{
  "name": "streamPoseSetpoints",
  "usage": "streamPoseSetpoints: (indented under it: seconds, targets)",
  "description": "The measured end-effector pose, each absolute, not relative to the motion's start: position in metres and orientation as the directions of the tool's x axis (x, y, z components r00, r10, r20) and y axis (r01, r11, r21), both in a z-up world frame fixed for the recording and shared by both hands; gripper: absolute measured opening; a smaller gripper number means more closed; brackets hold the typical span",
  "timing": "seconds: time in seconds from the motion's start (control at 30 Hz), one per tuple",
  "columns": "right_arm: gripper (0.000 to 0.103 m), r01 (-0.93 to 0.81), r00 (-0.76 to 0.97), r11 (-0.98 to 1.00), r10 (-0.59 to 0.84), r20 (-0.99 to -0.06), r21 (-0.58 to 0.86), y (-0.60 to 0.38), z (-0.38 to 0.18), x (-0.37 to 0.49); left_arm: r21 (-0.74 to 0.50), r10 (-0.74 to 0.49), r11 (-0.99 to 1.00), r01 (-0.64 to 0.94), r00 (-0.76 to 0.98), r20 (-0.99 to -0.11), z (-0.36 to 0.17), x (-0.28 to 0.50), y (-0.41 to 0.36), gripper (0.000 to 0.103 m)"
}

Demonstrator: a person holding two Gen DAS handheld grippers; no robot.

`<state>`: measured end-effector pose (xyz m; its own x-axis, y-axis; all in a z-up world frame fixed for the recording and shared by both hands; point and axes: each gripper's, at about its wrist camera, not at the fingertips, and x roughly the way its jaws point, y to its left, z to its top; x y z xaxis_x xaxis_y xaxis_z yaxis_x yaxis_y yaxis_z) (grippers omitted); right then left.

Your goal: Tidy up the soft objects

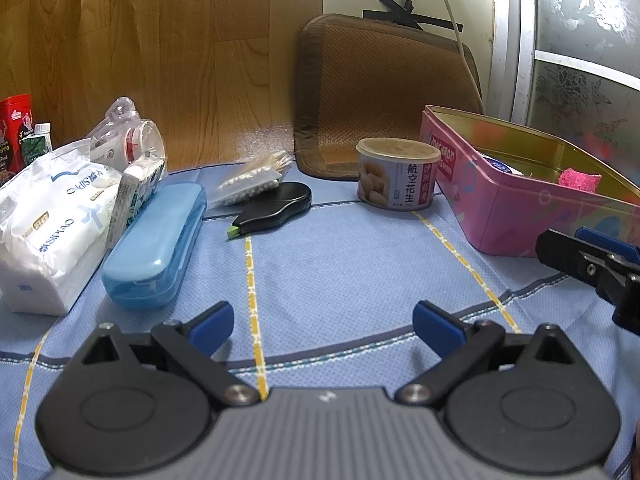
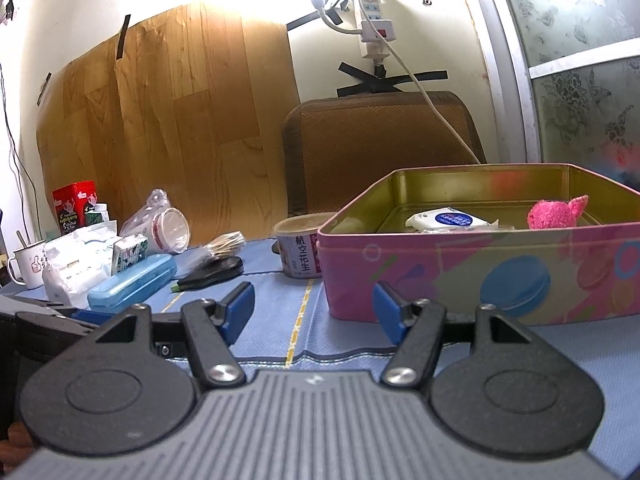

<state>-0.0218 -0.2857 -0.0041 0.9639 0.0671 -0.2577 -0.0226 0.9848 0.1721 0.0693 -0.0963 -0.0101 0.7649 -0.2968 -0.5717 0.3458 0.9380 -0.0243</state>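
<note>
A pink tin box stands open on the blue cloth, at the right in the left wrist view. Inside lie a pink fuzzy soft thing and a white wipes pack. White tissue packs lie at the left, also in the right wrist view. My left gripper is open and empty over the cloth. My right gripper is open and empty in front of the box, and shows at the right edge of the left wrist view.
A blue case, a cotton swab bag, a black tape dispenser, a peanut can, a small green-white carton and a bagged cup lie on the cloth. A brown cushion leans on the wall. A mug stands far left.
</note>
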Motion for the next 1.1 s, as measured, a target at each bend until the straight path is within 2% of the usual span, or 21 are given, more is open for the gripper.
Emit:
streamPoseSetpoints:
  seconds: [0.3,0.47,0.67,0.8,0.9,1.1]
  targets:
    - [0.069,-0.028,0.962,0.986,0.072,-0.263,0.167,-0.285,-0.004,-0.020,-0.028,-0.277,0.948,0.317,0.778,-0.564,-0.008,0.067,-0.094,0.099]
    - [0.069,-0.020,0.951,0.987,0.068,-0.302,0.161,-0.283,-0.004,-0.014,-0.061,-0.268,0.957,0.285,0.775,-0.572,-0.007,0.068,-0.074,0.099]
    - [0.069,-0.097,0.931,0.972,0.165,-0.326,0.215,-0.275,0.007,0.002,-0.051,-0.188,0.981,0.188,0.848,-0.495,0.002,0.063,-0.014,0.100]
    - [0.069,-0.212,0.914,0.967,0.248,-0.321,0.142,-0.242,0.024,0.026,-0.086,-0.146,0.989,0.120,0.884,-0.444,0.002,0.065,0.020,0.100]
    - [0.069,-0.277,0.886,0.953,0.301,-0.351,0.119,-0.218,0.032,0.059,-0.184,-0.190,0.975,0.122,0.887,-0.420,0.001,0.068,0.034,0.098]
    - [0.069,-0.234,0.848,0.960,0.279,-0.450,0.154,-0.186,0.030,0.150,-0.207,-0.205,0.969,0.134,0.904,-0.375,0.001,0.066,0.037,0.098]
